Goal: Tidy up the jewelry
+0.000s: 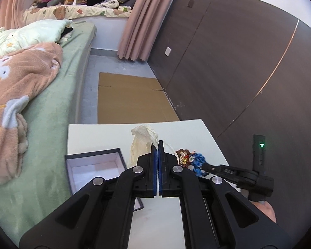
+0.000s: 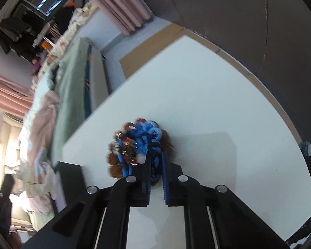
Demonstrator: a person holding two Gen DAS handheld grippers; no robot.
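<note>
My left gripper is shut on a thin cream pouch and holds it upright over the white table. An open dark box with a pale lining lies on the table just left of it. My right gripper is shut on a blue, brown and gold beaded jewelry piece above the table. In the left wrist view that jewelry piece and the right gripper sit just right of my left fingers.
A bed with a green sheet and a peach blanket runs along the table's left side. Flat cardboard lies on the floor beyond the table. A dark panelled wall stands to the right.
</note>
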